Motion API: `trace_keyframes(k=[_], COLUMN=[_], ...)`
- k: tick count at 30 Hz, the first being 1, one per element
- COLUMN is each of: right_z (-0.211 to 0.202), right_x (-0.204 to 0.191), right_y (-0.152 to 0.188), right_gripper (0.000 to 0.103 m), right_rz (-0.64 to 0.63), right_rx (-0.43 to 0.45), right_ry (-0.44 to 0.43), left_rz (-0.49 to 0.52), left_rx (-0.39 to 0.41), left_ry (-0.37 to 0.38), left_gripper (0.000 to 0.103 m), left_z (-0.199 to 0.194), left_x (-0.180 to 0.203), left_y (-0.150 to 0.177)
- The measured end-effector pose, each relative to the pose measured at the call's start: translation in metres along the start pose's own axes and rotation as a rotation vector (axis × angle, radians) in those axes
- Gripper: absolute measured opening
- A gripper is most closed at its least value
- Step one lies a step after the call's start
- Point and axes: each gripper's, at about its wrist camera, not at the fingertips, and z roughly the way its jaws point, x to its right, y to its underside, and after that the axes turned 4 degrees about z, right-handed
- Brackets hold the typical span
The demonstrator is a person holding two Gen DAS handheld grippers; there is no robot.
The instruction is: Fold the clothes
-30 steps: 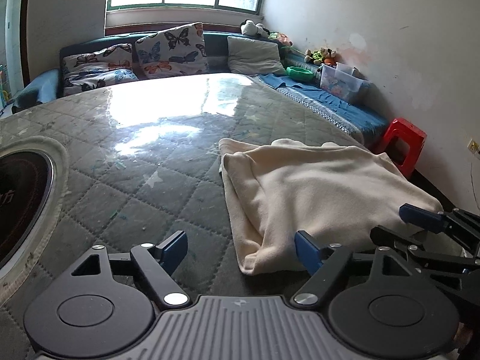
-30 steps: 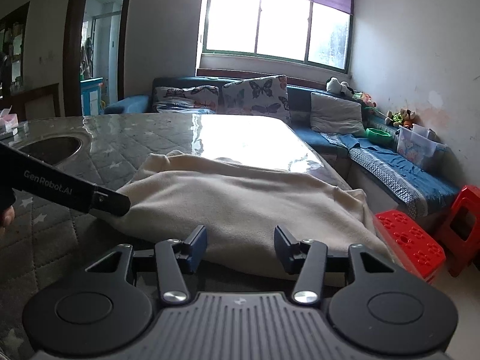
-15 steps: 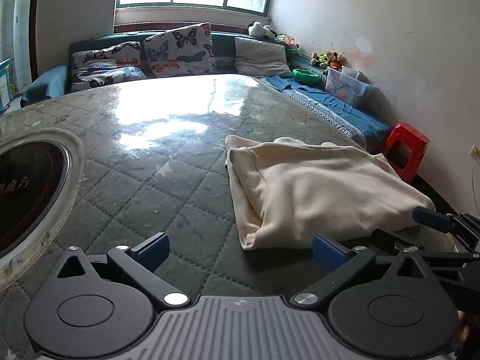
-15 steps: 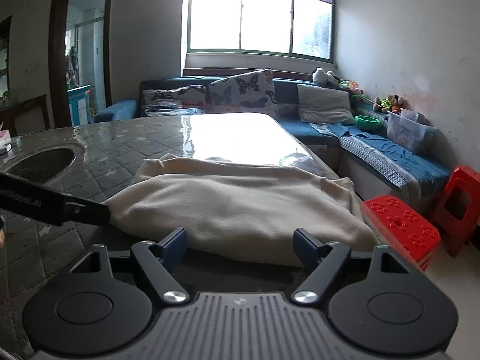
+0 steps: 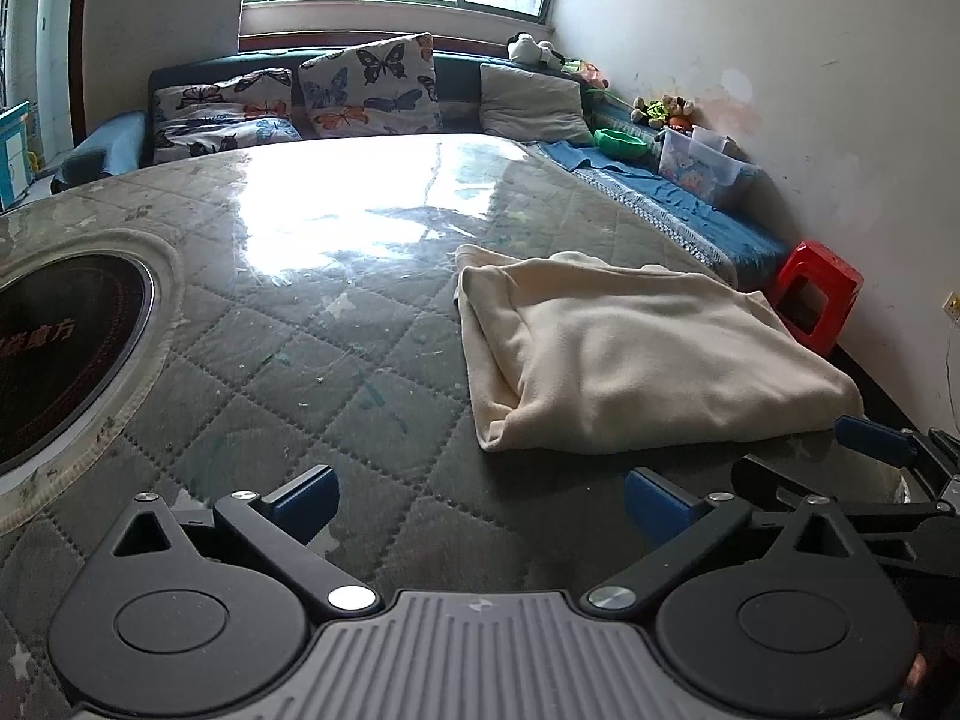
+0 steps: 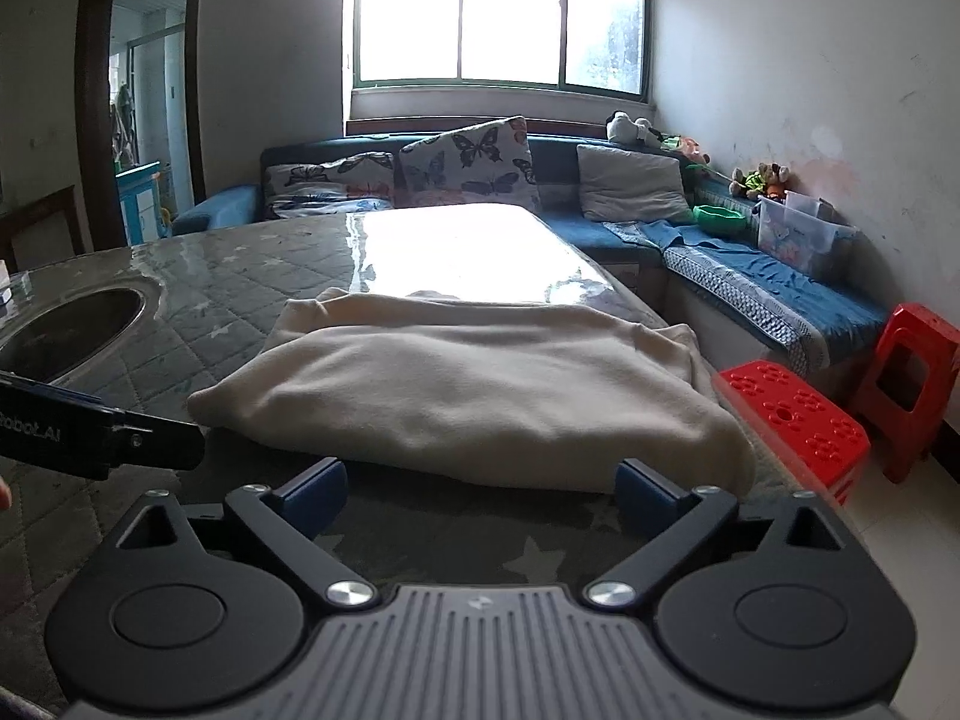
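Observation:
A cream garment point(image 5: 630, 354) lies folded in a rough rectangle on the quilted grey table point(image 5: 270, 360), near its right edge. My left gripper point(image 5: 480, 498) is open just short of the garment's near left corner, with nothing between its fingers. My right gripper point(image 6: 480, 492) faces the garment point(image 6: 480, 396) along its near edge. Its jaws are opening and nothing is between them. One blue fingertip point(image 5: 870, 439) of the right gripper shows beside the cloth's near right corner. A dark finger point(image 6: 150, 441) of the left gripper reaches in from the left.
A round dark hob point(image 5: 60, 348) is set into the table at the left. Two red stools point(image 6: 792, 420) point(image 6: 912, 372) stand just off the table's right edge. A blue corner sofa with butterfly pillows point(image 6: 468, 162) and a clear bin point(image 6: 792, 234) lines the walls.
Both grippers' jaws have spread wider and drawn back a little from the garment's near edge. The garment lies as it did.

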Motion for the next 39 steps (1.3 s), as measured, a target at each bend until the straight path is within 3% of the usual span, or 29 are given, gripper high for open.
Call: trace_keyframes(k=[39], right_z=[-0.026], right_x=[-0.003], right_y=[0.014], right_gripper=[0.102], right_rz=[0.040], right_rx=[0.026], right_ry=[0.021], left_rz=[0.072], left_rx=[0.033], left_ry=[-0.021], left_gripper=[0.103], left_z=[-0.023], left_x=[0.023], left_y=[0.020])
